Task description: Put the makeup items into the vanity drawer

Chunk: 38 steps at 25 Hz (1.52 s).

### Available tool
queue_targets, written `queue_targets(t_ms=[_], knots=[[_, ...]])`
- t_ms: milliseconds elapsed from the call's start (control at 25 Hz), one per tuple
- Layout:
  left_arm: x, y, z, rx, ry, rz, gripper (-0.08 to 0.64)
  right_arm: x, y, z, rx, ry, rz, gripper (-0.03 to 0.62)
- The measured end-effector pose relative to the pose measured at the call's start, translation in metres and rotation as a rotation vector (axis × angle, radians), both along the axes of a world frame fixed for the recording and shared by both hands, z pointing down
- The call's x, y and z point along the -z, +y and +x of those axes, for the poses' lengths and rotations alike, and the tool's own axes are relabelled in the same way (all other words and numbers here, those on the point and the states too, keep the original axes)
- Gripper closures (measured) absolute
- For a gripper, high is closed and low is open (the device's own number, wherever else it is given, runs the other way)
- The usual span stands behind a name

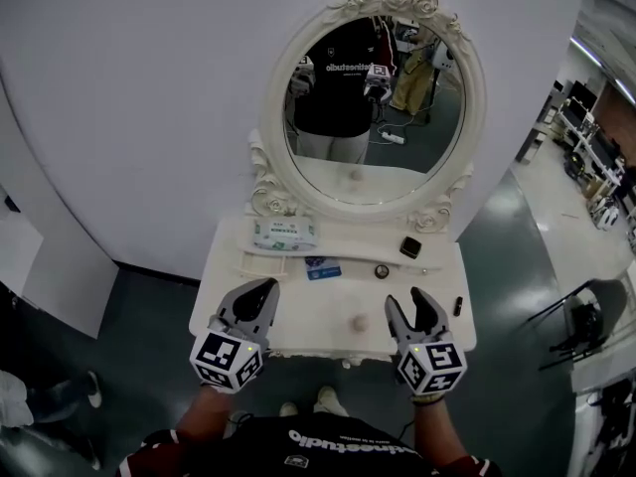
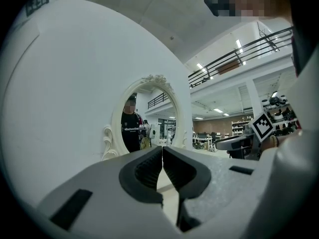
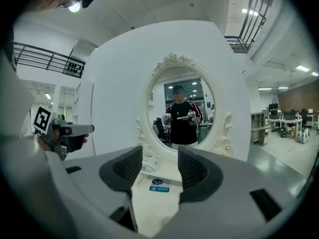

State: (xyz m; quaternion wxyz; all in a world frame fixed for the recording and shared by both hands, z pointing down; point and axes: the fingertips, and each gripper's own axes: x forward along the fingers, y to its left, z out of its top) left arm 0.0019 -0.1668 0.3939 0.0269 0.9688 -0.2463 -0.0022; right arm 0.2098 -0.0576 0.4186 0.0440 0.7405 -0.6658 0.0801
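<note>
A white vanity table (image 1: 231, 266) with an oval mirror (image 1: 373, 107) stands in front of me. On its top lie a wipes pack (image 1: 284, 234), a small blue packet (image 1: 322, 268), a little round item (image 1: 382, 271), a black square compact (image 1: 410, 247) and a black tube (image 1: 458, 306) near the right edge. The drawer knob (image 1: 358, 322) shows on the front, and the drawer looks closed. My left gripper (image 1: 260, 298) hovers over the front left, shut and empty (image 2: 162, 148). My right gripper (image 1: 407, 304) hovers at the front right, open with nothing between its pads (image 3: 160, 156). The blue packet (image 3: 159, 184) lies ahead of it.
A curved white wall panel (image 1: 119, 117) backs the vanity. Grey floor surrounds it, and a black chair (image 1: 576, 321) stands to the right. The person's shoes (image 1: 328, 400) show under the vanity's front edge. A thin pale stick (image 1: 260, 257) lies on the left of the top.
</note>
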Motion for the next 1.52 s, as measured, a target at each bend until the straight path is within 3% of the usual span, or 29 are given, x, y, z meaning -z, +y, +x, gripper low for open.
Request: queue_targets(t_ms=[400, 880, 1520], knots=[[-0.003, 0.003, 0.01, 0.009, -0.013, -0.008, 0.551, -0.036, -0.009, 0.014, 0.027, -0.043, -0.064, 0.368], [-0.016, 0.014, 0.024, 0.019, -0.03, -0.028, 0.551, -0.134, -0.019, 0.034, 0.066, -0.06, -0.264, 0.369], [-0.036, 0.025, 0.023, 0.115, -0.095, -0.054, 0.551, -0.256, -0.028, 0.027, 0.187, -0.101, -0.484, 0.368]])
